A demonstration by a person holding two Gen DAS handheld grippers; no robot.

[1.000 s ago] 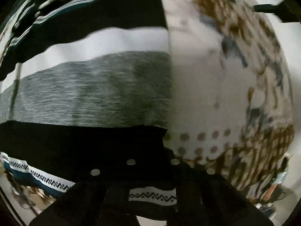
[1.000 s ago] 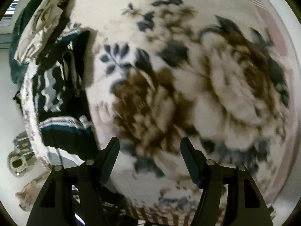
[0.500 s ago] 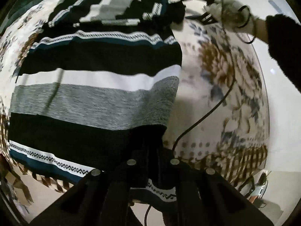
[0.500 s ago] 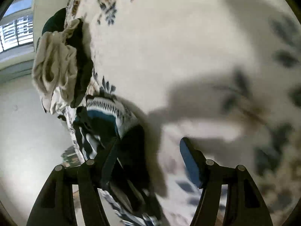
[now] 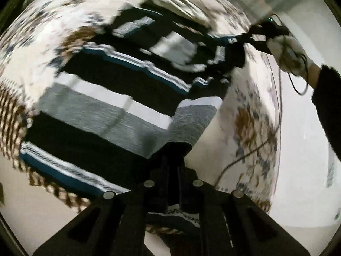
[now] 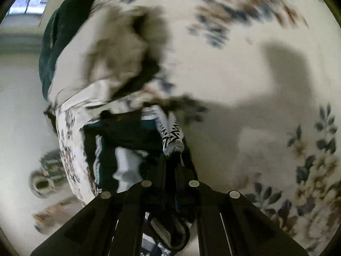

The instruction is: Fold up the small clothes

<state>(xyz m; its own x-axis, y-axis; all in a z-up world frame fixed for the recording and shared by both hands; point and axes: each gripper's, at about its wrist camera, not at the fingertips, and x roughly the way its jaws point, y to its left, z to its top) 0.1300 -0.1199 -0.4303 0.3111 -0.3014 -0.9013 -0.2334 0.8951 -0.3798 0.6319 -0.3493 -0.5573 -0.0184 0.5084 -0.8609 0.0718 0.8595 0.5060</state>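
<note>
A striped knit sweater (image 5: 110, 98), black, white, grey and teal, lies spread on a floral bedspread (image 5: 249, 123). My left gripper (image 5: 173, 160) is shut on the sweater's near right edge, and the grey and white stripe folds up over the fingers. My right gripper (image 6: 170, 164) is shut on another edge of the sweater (image 6: 132, 140), with a zigzag-patterned band bunched at the fingertips. In the left wrist view the right gripper (image 5: 247, 40) shows at the sweater's far right corner, held by a gloved hand (image 5: 287, 51).
A crumpled beige and dark garment (image 6: 119, 59) and a dark green cloth (image 6: 57, 42) lie on the bed beyond the sweater. A cable (image 5: 251, 151) trails over the bedspread. The bed edge and floor with clutter (image 6: 44, 181) are at the left.
My right gripper went from open above the bedspread to shut on the sweater's far edge. My left gripper stayed shut and lifted its edge, so the grey stripe now folds upward.
</note>
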